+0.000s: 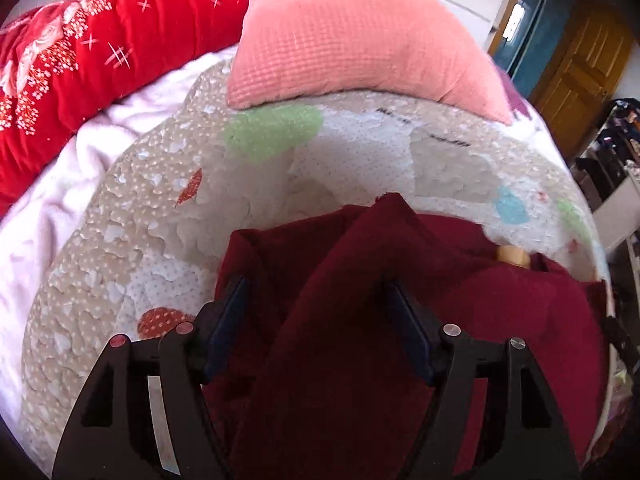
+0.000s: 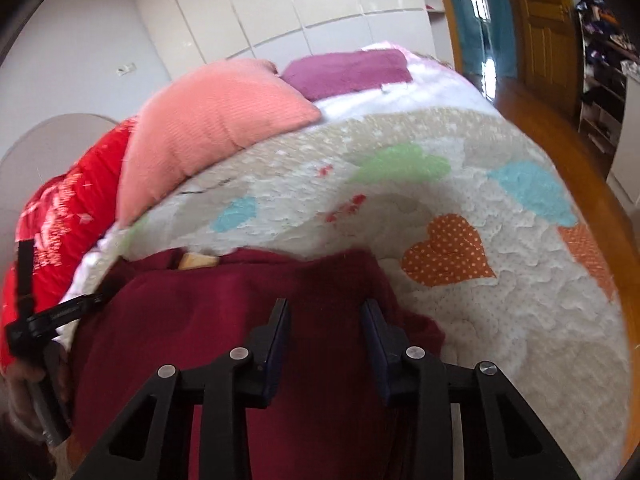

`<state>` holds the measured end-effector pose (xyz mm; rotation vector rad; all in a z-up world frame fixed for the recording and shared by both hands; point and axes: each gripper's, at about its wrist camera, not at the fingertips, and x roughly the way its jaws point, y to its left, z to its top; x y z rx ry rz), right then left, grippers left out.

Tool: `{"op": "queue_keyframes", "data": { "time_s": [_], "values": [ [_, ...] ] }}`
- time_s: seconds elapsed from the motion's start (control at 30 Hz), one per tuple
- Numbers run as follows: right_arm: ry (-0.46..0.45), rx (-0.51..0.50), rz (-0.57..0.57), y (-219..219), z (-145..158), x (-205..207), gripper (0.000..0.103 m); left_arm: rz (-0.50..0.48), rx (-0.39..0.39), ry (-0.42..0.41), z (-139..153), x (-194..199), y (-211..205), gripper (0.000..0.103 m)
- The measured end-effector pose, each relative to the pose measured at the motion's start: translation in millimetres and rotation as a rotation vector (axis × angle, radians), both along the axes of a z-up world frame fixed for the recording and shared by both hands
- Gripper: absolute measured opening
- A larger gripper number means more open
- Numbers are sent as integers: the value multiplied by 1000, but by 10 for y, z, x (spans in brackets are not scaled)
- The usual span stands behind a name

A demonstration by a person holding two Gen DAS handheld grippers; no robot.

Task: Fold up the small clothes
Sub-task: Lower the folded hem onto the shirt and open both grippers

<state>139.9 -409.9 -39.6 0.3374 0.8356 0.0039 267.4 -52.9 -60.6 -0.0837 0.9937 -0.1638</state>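
A dark red garment (image 1: pixel 360 320) lies bunched on the quilted bedspread (image 1: pixel 160 208). In the left wrist view my left gripper (image 1: pixel 316 284) is open, its fingers standing apart with a raised fold of the garment between them. In the right wrist view the same garment (image 2: pixel 220 312) lies under my right gripper (image 2: pixel 326 306), which is open with its jaws apart just above the cloth. A tan label (image 2: pixel 198 261) shows at the garment's far edge, and it also shows in the left wrist view (image 1: pixel 512 257).
A pink pillow (image 1: pixel 352 40) and a red floral quilt (image 1: pixel 80 80) lie at the far side of the bed. A purple cushion (image 2: pixel 348 70) lies beyond. The bed edge and wooden floor (image 2: pixel 560 140) are on the right, with a wooden door (image 2: pixel 548 20) and shelves (image 1: pixel 612 152).
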Motion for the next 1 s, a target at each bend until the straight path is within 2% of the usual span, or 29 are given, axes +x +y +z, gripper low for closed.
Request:
{"op": "queue_keyframes", "data": {
  "time_s": [0.07, 0.2, 0.27, 0.33, 0.4, 0.53, 0.67, 0.77, 0.9, 1.0],
  "values": [
    [-13, 6, 46, 141, 154, -190, 36, -15, -12, -13, 110, -109, 35, 71],
    [-26, -59, 87, 392, 241, -511, 38, -30, 13, -52, 215, -362, 127, 71],
    [2, -87, 59, 422, 144, -533, 45, -18, 41, -66, 207, -453, 169, 71],
    [71, -120, 36, 412, -55, -453, 45, -13, 50, -68, 195, -538, 220, 71],
    [83, -134, 33, 397, -150, -420, 46, -14, 52, -68, 185, -614, 255, 71],
    [59, -79, 31, 405, 49, -541, 45, -22, 60, -82, 191, -756, 306, 71],
    [44, -111, 64, 552, 168, -718, 45, -31, 47, -82, 198, -862, 313, 71],
    [55, -104, 75, 614, 110, -819, 47, -35, 58, -92, 198, -934, 305, 71],
    [133, -116, 84, 661, -132, -773, 48, -40, 67, -75, 146, -1016, 343, 71],
    [106, -88, 74, 721, 26, -737, 48, -30, 51, -75, 98, -1100, 440, 71]
  ]
}}
